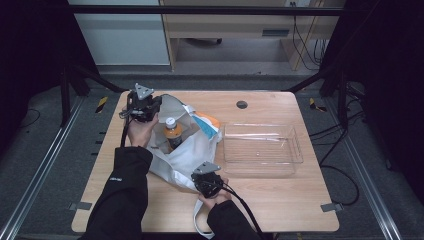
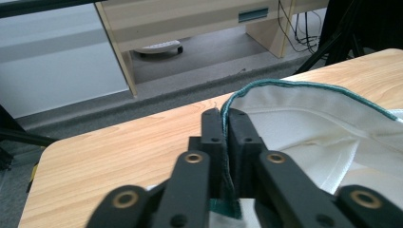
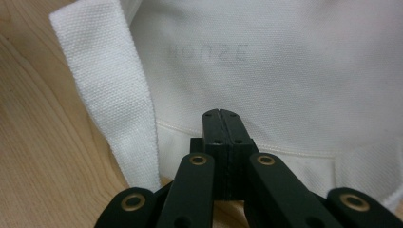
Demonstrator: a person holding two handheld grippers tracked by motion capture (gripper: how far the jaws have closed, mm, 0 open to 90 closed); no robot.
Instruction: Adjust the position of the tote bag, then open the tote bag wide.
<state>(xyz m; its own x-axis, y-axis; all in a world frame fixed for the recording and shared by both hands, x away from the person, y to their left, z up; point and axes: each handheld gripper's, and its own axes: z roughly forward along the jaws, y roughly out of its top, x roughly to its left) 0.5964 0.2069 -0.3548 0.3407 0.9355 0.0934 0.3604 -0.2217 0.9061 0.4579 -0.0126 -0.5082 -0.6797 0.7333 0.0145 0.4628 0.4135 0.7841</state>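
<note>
Left gripper (image 2: 222,124): pinches the bag (image 1: 187,150) rim; keep it lifted.
Right gripper (image 3: 223,116): clamped on the bag's near side.
Bottle (image 1: 173,131): lift out straight.

The bag (image 1: 187,150) hides the bottle (image 1: 173,131) below its shoulder, and the blue and orange things (image 1: 209,123) behind its far rim are too covered to identify. In the right gripper view, the bag's faint lettering (image 3: 209,51) is blurred. The high view's bottom edge cuts off the strap (image 1: 200,225).

Bag print: I read faint mirrored letters "HOUSE" through the white tote bag (image 3: 285,61) cloth.
Sleeve logo: too small for me to read.
</note>
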